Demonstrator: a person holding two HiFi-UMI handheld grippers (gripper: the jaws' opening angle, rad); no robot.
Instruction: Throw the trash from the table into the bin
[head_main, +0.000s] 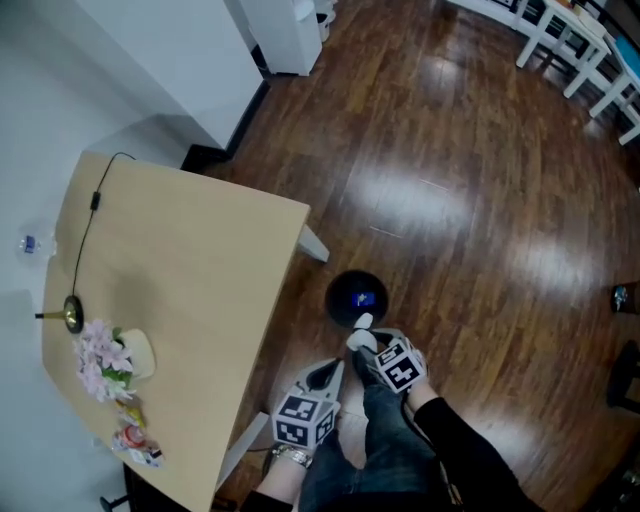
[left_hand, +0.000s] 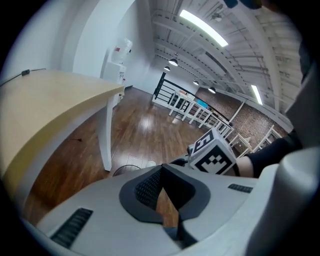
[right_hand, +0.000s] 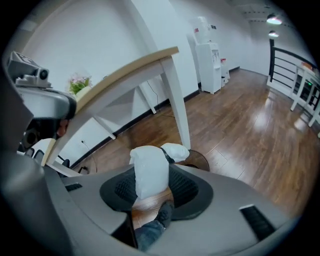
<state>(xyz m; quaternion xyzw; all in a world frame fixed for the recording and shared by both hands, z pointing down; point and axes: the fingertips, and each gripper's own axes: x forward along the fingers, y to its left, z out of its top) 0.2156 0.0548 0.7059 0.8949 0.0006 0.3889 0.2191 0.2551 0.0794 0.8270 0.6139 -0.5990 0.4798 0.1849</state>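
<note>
Disposal looks midway: right gripper (right_hand: 152, 182) jaws clamp a white wad (head_main: 362, 323) by the bin (head_main: 357, 297), left gripper (left_hand: 161, 192) jaws are closed and empty, and wrappers (head_main: 135, 440) lie on the table (head_main: 200, 260).

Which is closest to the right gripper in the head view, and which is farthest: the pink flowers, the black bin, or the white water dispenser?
From the right gripper, which grips white trash:
1. The black bin, just ahead of its jaws.
2. The pink flowers, off to the left on the table.
3. The white water dispenser, far away at the top.
</note>
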